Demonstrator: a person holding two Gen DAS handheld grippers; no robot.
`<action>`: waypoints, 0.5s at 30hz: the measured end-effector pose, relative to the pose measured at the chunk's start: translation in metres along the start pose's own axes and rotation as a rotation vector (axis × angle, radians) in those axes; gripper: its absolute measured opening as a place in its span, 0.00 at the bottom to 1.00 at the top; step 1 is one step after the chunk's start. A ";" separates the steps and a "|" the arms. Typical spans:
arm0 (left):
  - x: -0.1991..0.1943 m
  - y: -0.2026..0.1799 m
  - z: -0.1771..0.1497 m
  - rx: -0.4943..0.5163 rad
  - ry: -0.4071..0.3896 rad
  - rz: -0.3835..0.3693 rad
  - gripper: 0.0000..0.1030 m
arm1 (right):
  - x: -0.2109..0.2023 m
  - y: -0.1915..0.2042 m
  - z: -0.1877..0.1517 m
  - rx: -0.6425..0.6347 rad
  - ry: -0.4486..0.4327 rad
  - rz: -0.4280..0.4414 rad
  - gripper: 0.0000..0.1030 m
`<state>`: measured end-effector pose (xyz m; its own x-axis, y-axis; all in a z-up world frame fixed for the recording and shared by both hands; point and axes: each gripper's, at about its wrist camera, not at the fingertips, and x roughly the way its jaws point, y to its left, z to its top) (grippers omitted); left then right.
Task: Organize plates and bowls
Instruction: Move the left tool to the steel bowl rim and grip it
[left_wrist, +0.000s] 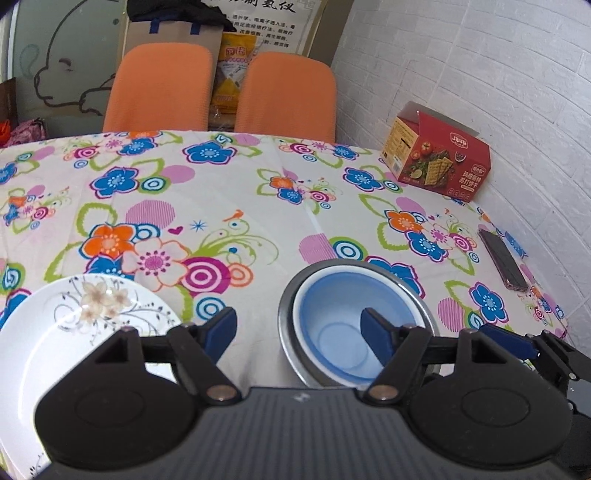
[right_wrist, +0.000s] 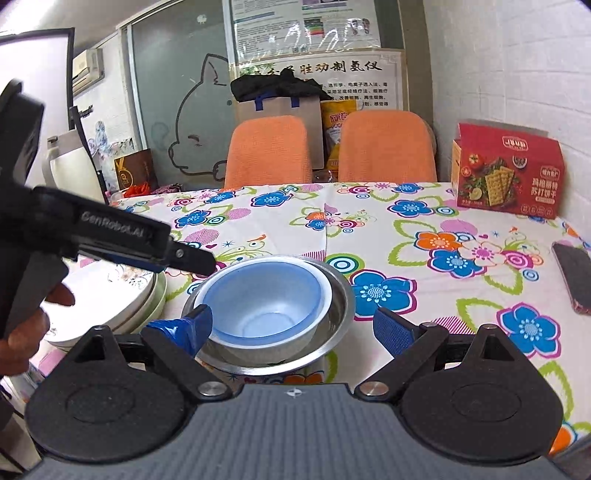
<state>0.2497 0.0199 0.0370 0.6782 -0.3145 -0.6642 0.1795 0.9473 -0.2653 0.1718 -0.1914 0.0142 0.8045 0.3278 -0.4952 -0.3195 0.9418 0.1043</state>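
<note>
A flowered tablecloth (left_wrist: 258, 192) covers the table. A red cracker box (right_wrist: 509, 171) stands at its far right corner by the white brick wall (left_wrist: 480, 74), with a dark phone (left_wrist: 503, 259) lying nearer. Two orange chairs (right_wrist: 267, 151) sit at the far edge.

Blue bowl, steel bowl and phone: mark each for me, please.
Blue bowl (right_wrist: 264, 295), right wrist view, inner wall.
Steel bowl (right_wrist: 338, 295), right wrist view, right rim.
Phone (left_wrist: 502, 258), left wrist view, middle of its dark face.

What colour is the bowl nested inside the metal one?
Light blue with a whitish rim; the inner bowl sits in the steel bowl, clearest from the right wrist.
</note>
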 end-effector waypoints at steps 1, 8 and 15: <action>0.001 0.002 -0.002 -0.008 0.009 0.000 0.71 | 0.001 0.000 -0.001 0.014 0.002 -0.001 0.79; 0.011 0.003 -0.007 -0.004 0.039 0.029 0.71 | 0.003 -0.004 -0.008 0.063 0.019 0.003 0.79; 0.032 -0.003 -0.001 0.029 0.074 0.047 0.71 | 0.027 -0.019 -0.002 0.112 0.043 -0.023 0.79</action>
<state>0.2708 0.0073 0.0157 0.6323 -0.2718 -0.7254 0.1697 0.9623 -0.2127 0.1984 -0.2001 -0.0028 0.7879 0.3052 -0.5348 -0.2418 0.9521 0.1872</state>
